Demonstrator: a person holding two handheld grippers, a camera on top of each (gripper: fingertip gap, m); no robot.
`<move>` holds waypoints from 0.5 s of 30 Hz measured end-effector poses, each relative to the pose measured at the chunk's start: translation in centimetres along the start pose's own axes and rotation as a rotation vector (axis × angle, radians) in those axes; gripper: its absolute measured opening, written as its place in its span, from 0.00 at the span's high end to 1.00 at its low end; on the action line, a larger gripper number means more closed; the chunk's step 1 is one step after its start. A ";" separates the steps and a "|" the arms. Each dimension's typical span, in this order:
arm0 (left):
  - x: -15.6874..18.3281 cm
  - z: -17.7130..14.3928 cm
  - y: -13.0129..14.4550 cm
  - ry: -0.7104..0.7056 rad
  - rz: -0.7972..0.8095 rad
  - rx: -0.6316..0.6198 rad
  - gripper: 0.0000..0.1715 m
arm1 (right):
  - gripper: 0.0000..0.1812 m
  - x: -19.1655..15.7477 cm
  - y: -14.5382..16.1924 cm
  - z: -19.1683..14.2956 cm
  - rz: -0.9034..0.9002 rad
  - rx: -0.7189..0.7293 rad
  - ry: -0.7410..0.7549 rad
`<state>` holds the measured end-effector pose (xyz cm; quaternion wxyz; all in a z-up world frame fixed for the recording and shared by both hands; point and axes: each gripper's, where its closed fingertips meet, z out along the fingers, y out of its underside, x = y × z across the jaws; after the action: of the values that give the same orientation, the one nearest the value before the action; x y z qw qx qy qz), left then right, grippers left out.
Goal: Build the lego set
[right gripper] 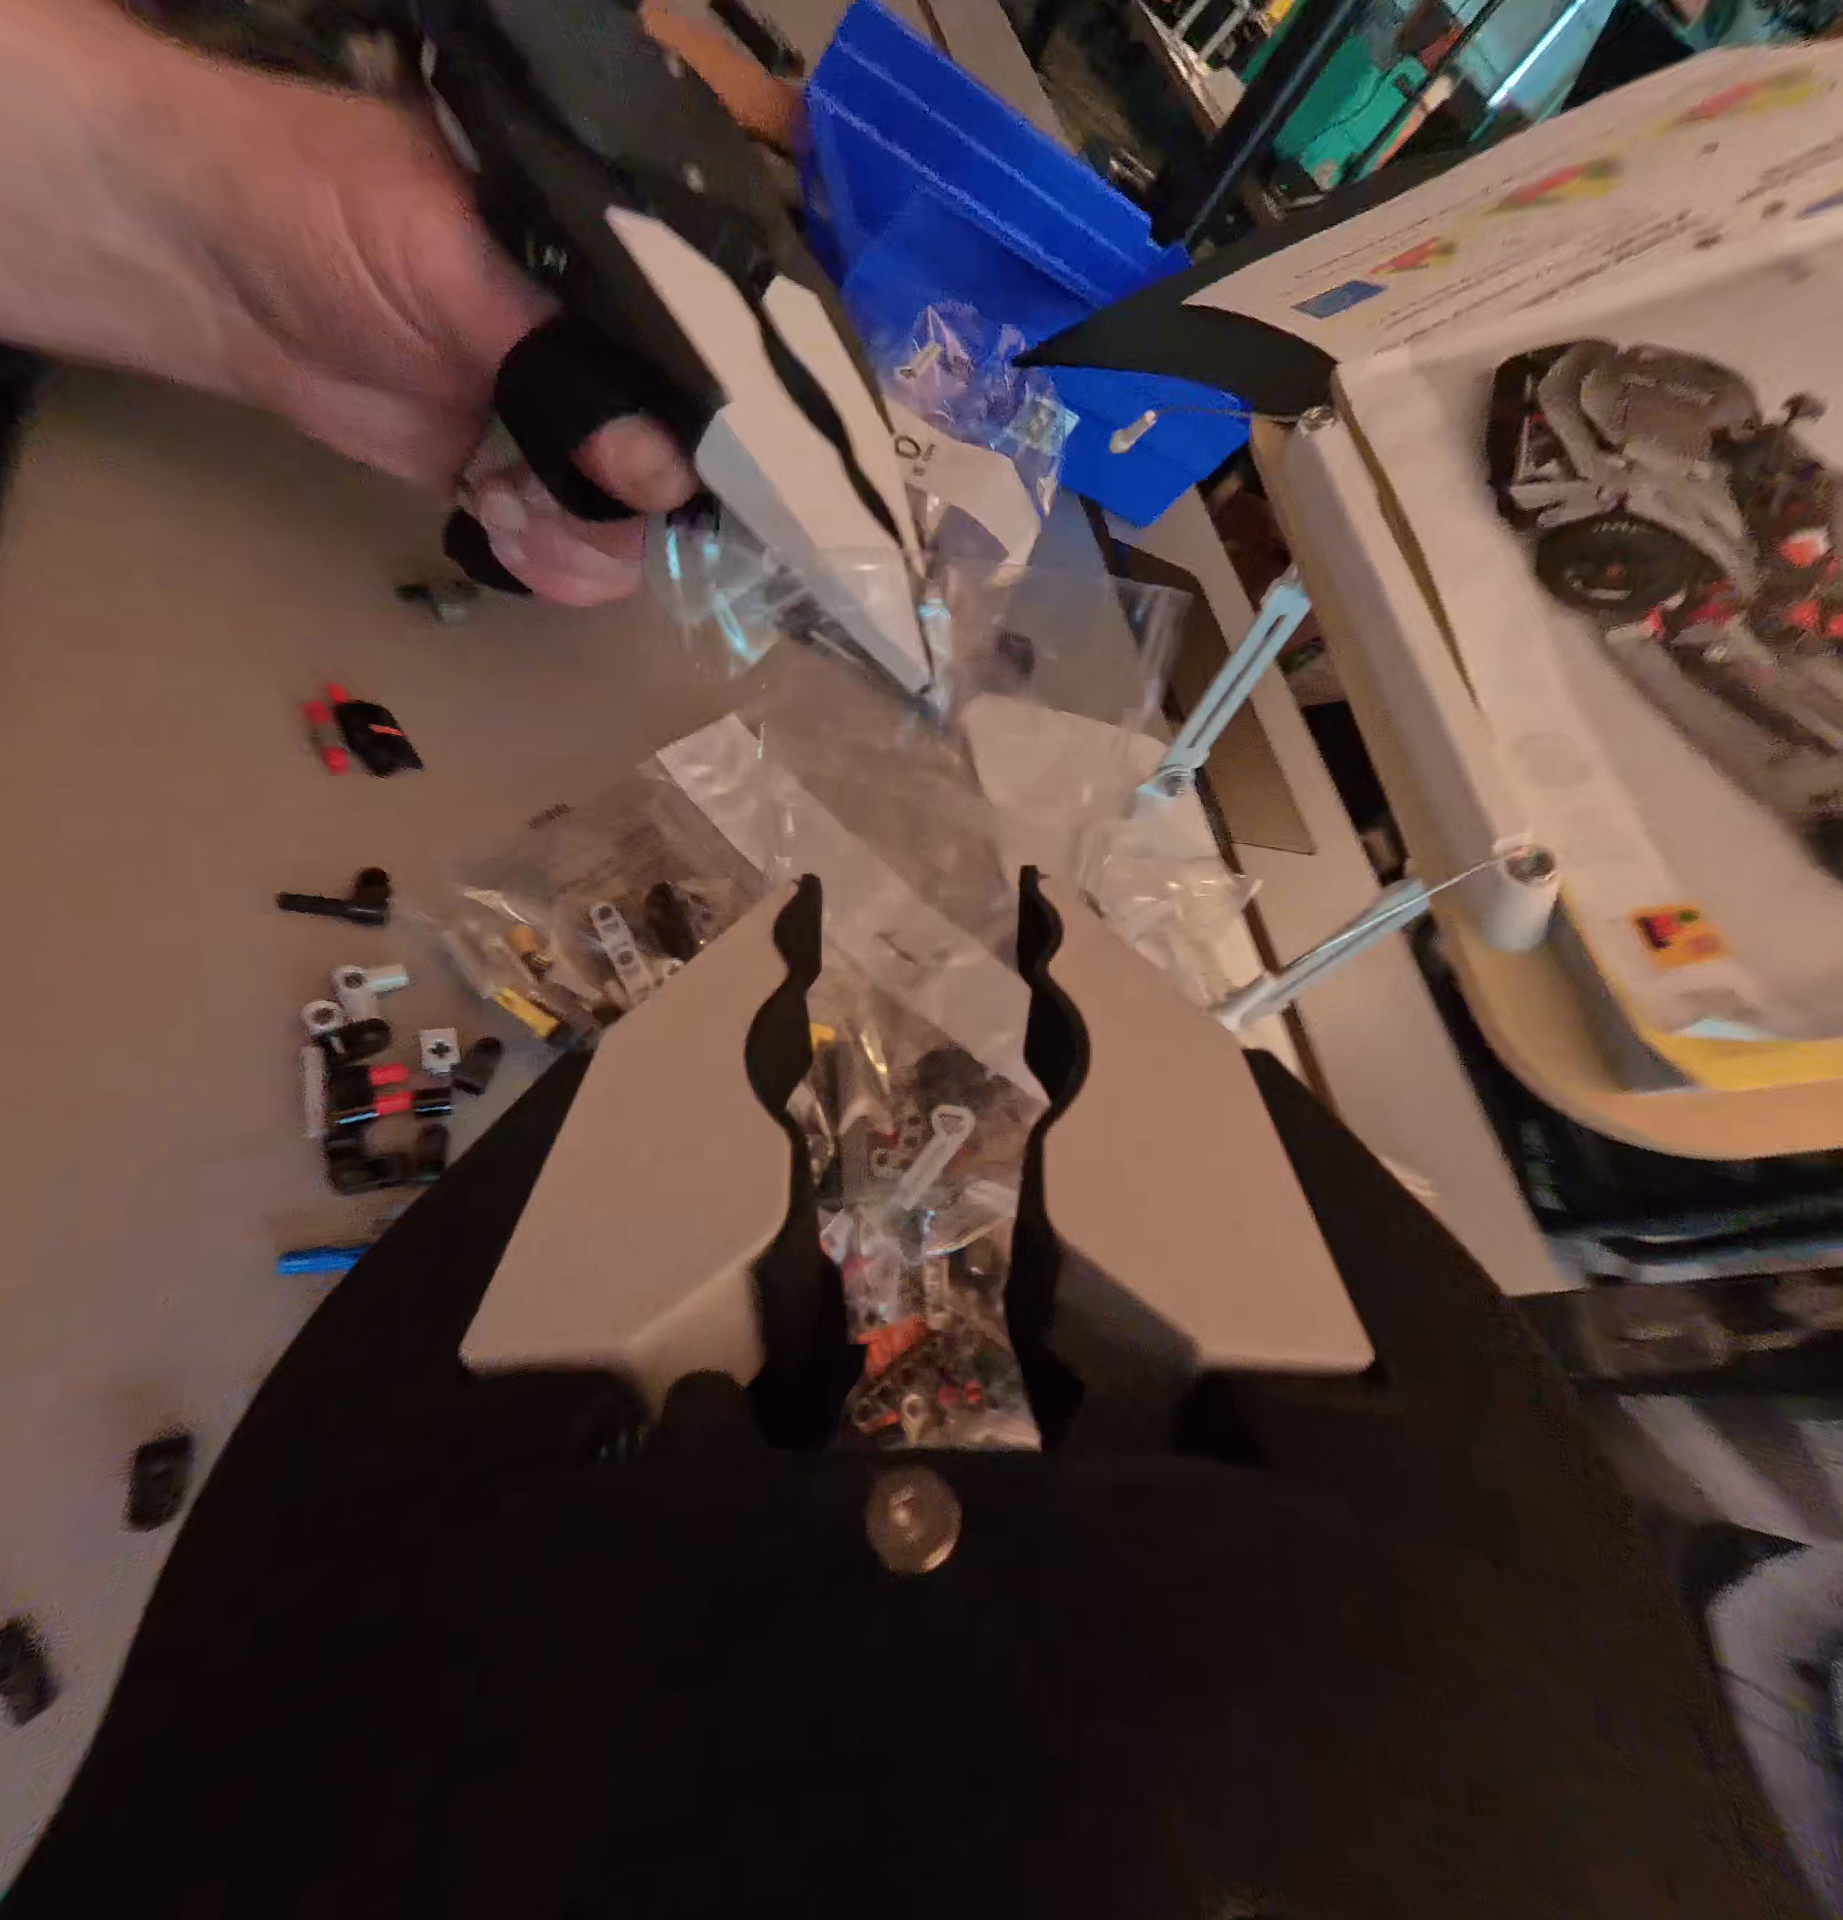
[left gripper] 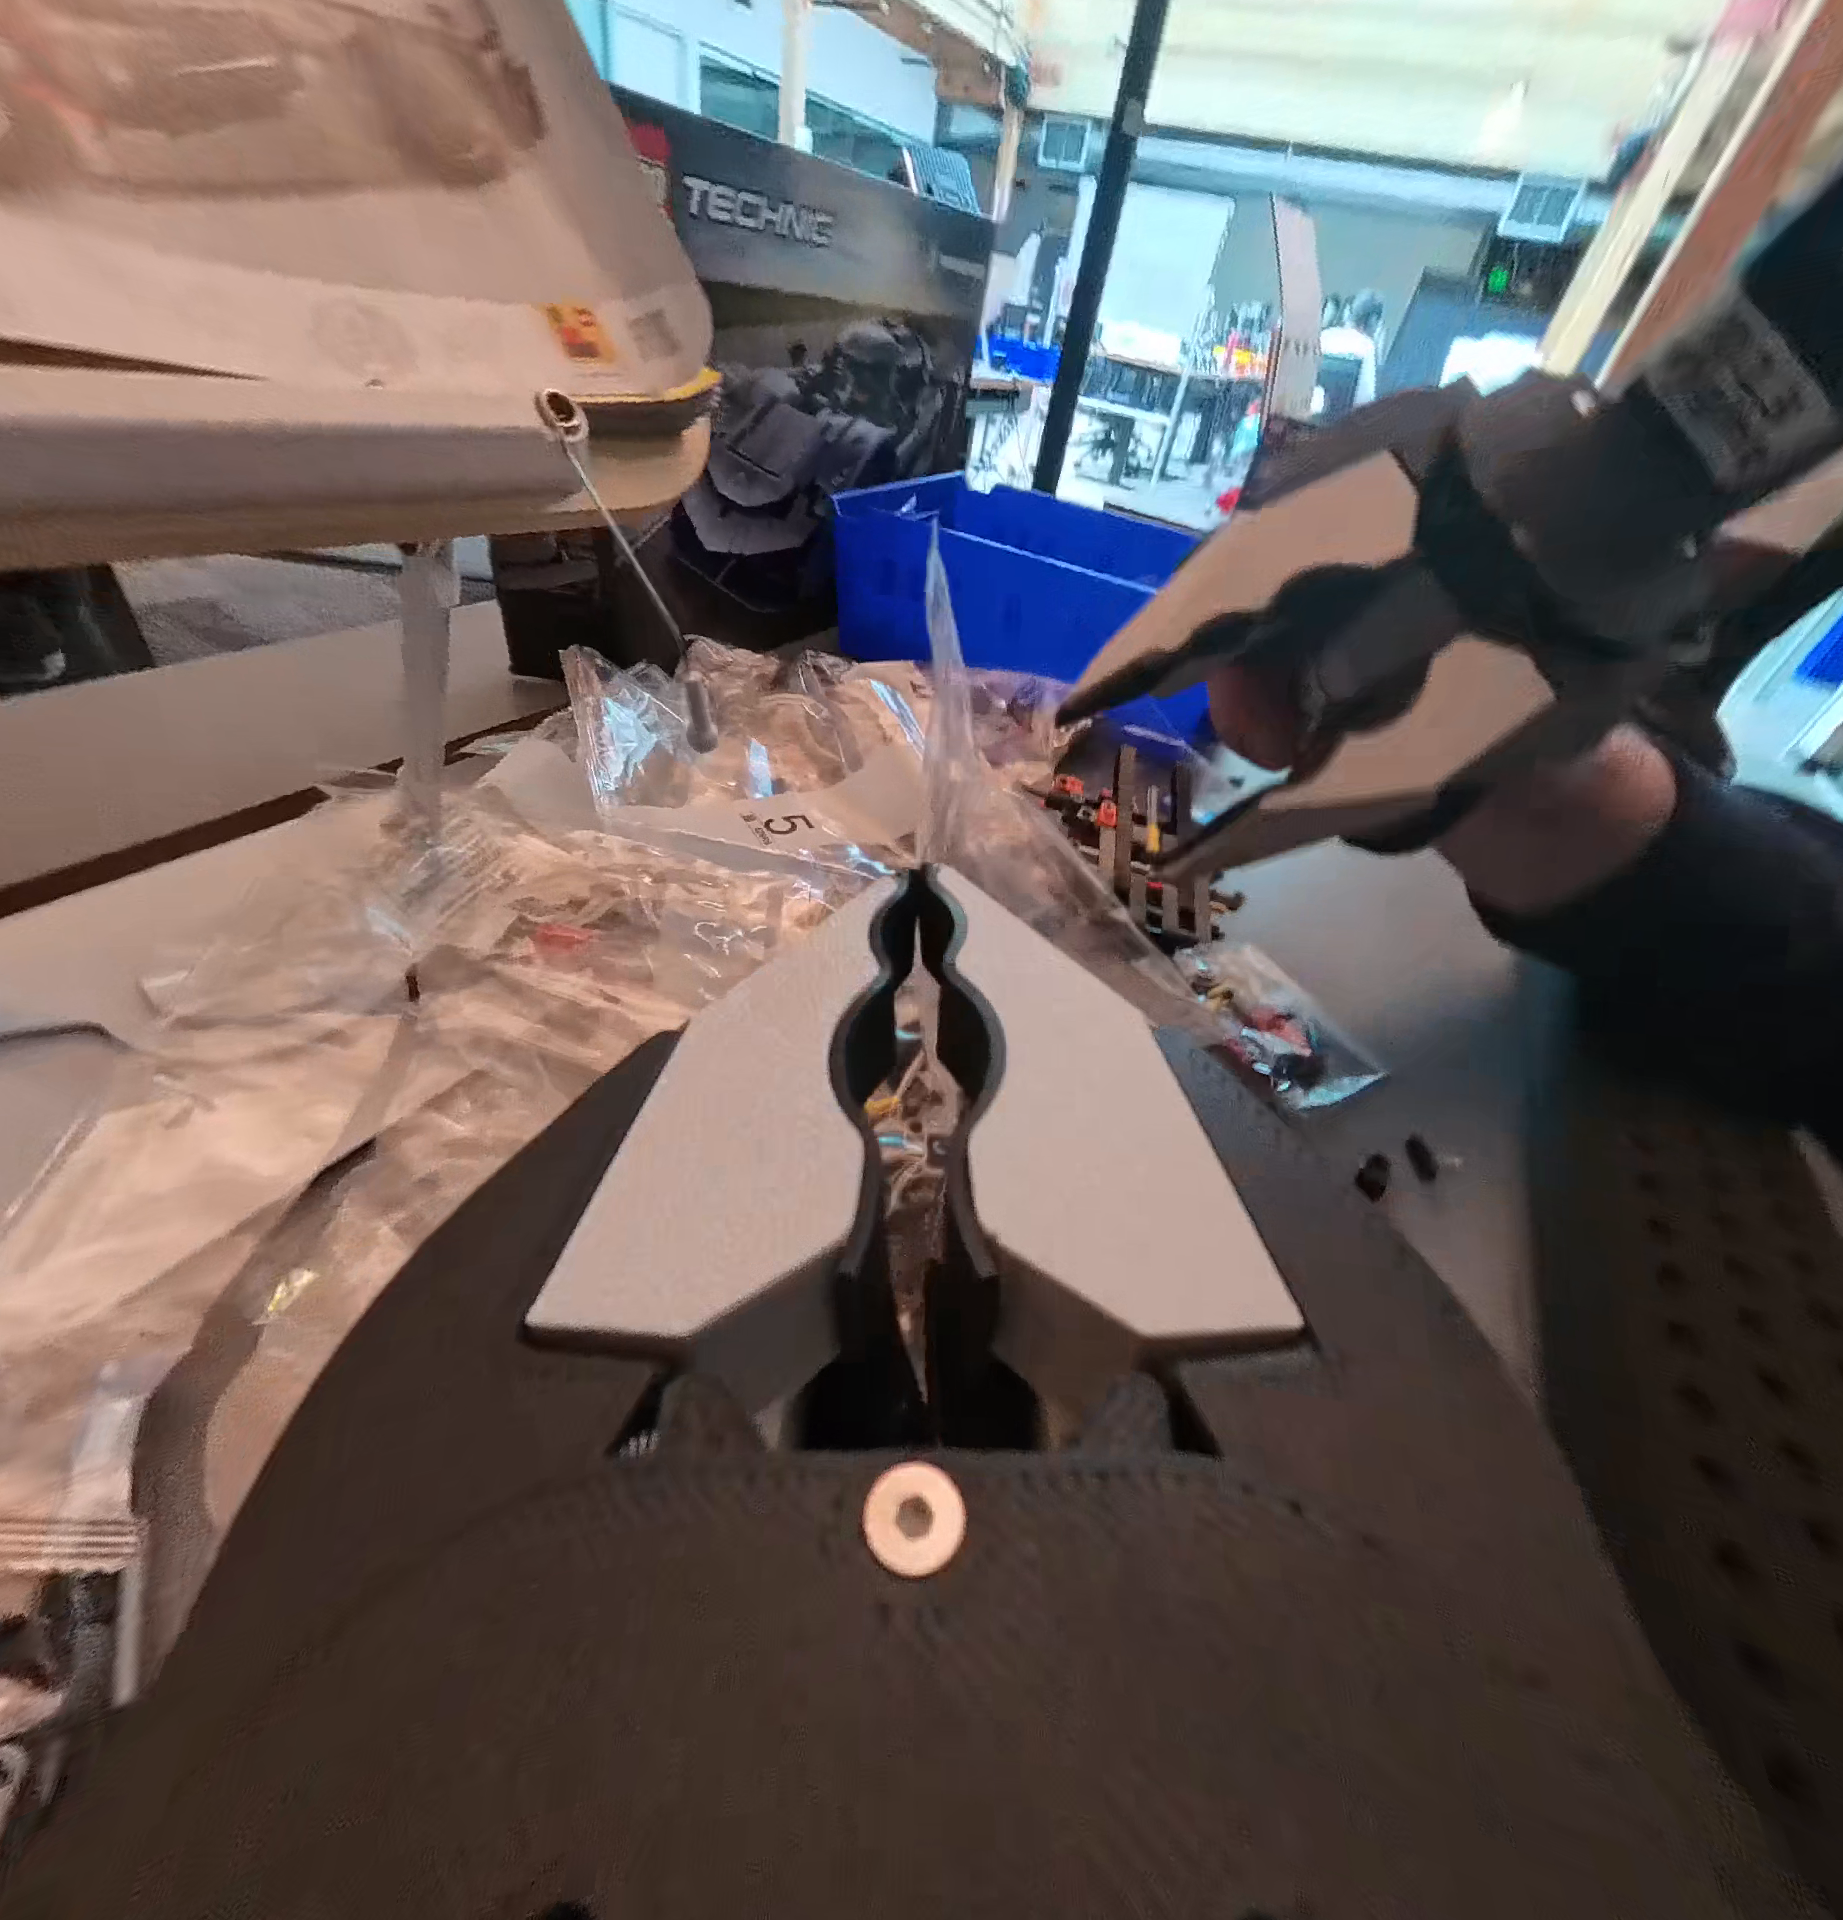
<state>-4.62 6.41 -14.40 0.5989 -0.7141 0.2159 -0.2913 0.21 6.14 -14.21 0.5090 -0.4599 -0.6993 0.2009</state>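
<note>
Left wrist view | left gripper [left gripper: 922, 883] is being clenched on a clear parts bag [left gripper: 943, 665] above the table [right gripper: 117, 831] | right gripper [right gripper: 922, 894] is being held released over bagged lego pieces [right gripper: 922, 1195].

In the right wrist view we found loose pieces [right gripper: 377, 1081] at left, bags [right gripper: 927, 1195] at centre, the bin [right gripper: 958, 239] above them, and the box [right gripper: 1582, 665] at right.

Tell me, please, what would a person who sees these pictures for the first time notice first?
First, the left gripper, shut on a clear plastic bag of small parts and lifting it above a heap of similar bags. Next, the right gripper, open, just beside the bag. On the table's far side, the blue bin and the white set box with a car picture.
</note>
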 end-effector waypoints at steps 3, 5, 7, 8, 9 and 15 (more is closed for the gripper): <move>0.1 0.2 -0.1 0.012 -0.055 0.015 1.00 | 0.78 -1.0 -0.2 1.2 -0.093 -0.042 0.035; 0.6 0.4 0.0 0.033 -0.076 0.017 1.00 | 0.78 -1.1 -0.2 2.0 -0.109 -0.060 0.071; 1.1 0.8 0.1 0.051 -0.088 0.014 1.00 | 0.79 -0.7 0.2 2.6 -0.117 -0.083 0.119; 1.3 0.9 0.2 0.057 -0.095 0.009 1.00 | 0.79 -0.5 0.3 2.8 -0.125 -0.093 0.135; 1.4 1.0 0.3 0.061 -0.102 0.006 1.00 | 0.79 -0.3 0.4 2.8 -0.134 -0.097 0.153; 2.3 1.6 0.7 0.087 -0.100 -0.012 1.00 | 0.94 -0.1 -0.4 2.4 -0.117 -0.038 0.167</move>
<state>-1.87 5.94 -14.94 0.5692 -0.7144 0.2073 -0.3502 -2.06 6.32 -14.92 0.5676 -0.4431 -0.6837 0.1186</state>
